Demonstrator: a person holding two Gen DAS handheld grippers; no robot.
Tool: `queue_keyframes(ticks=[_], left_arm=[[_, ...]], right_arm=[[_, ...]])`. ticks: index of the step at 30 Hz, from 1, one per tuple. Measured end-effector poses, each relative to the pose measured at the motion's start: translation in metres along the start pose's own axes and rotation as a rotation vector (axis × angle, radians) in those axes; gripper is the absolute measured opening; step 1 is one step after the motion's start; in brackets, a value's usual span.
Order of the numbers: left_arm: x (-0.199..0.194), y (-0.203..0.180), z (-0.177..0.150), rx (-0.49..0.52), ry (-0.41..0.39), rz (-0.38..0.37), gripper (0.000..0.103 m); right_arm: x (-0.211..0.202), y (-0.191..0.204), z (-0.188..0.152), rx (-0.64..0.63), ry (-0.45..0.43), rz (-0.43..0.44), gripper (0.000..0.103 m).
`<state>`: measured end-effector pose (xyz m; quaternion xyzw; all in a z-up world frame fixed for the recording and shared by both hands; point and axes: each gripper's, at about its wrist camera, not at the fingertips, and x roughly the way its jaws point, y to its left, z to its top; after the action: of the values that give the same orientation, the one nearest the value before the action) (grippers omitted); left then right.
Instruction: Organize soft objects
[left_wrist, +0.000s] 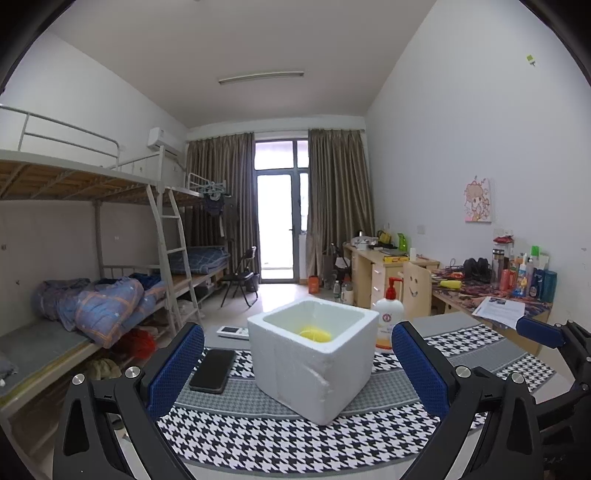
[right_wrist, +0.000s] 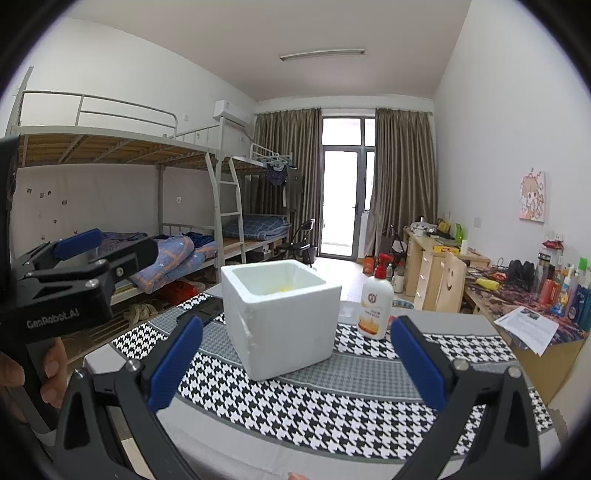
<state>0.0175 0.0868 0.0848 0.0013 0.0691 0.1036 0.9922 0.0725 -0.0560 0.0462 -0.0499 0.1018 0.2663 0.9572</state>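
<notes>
Both claws hang back from the worktop (left_wrist: 480, 354) with its black-and-white houndstooth cloth, and neither holds anything: the left claw (left_wrist: 297, 369) is spread wide, blue pads framing the white square foam box (left_wrist: 314, 365), and the right claw (right_wrist: 295, 360) is just as wide apart on its side. Inside the box, down at the bottom, sits a yellow soft object (left_wrist: 316, 335) (only a sliver of yellow shows from the right wrist view). So that one looks stowed already. A black phone (left_wrist: 213, 370) lies flat just left of the box, and a white pump bottle with a red head (right_wrist: 376, 306) stands toward the far edge. No other soft item shows on the cloth, so the next move, I'd judge, calls for finding one, or the job may be near done.
</notes>
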Motion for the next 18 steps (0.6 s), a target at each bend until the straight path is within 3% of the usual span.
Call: queue_keyframes(ticks=[9,18], left_arm=[[-0.009,0.000,-0.029,-0.037,0.020,-0.055,0.102],[-0.018,-0.011,-0.055,-0.016,0.024,-0.032,0.102]], right_arm=[[-0.013,0.002,-0.021,0.008,-0.025,0.010,0.103],[-0.025,0.006,-0.041,0.000,-0.044,0.011,0.103]])
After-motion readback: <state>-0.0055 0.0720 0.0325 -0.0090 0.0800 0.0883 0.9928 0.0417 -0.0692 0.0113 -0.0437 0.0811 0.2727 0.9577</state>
